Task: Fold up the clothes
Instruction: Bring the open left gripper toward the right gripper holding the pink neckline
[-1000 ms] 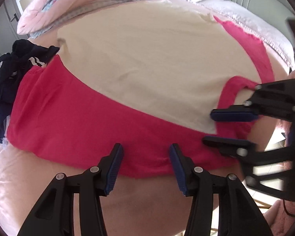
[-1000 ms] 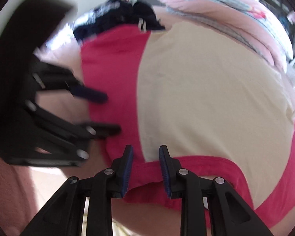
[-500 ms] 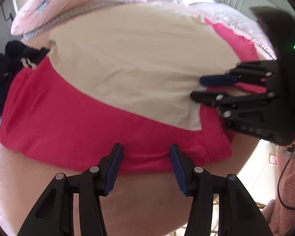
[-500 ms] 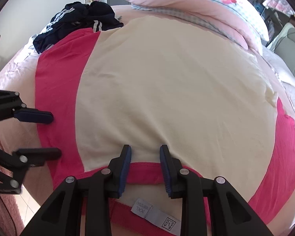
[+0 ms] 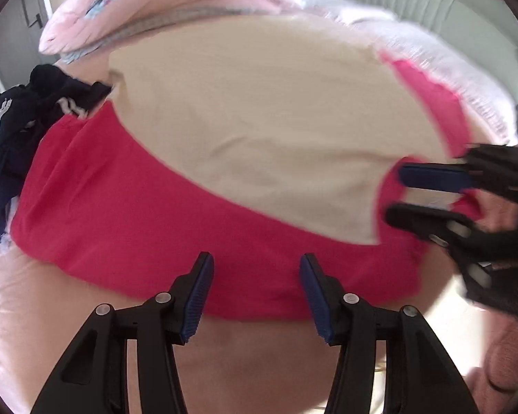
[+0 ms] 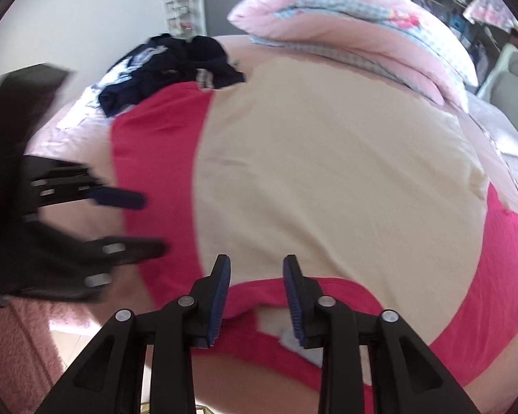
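Shirt (image 5: 266,145) lies flat, long axis left-right: right gripper (image 6: 255,296) gapes over the collar, left gripper (image 5: 255,289), jaws apart, at the near sleeve edge.

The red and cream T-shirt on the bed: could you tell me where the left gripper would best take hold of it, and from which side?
Probably the red sleeve edge of the T-shirt, directly ahead of the open left gripper. The shirt lies flat and that hem faces the gripper, so a low approach from the bed's near side should let one finger slide under. The right gripper, also open, frames the neckline.
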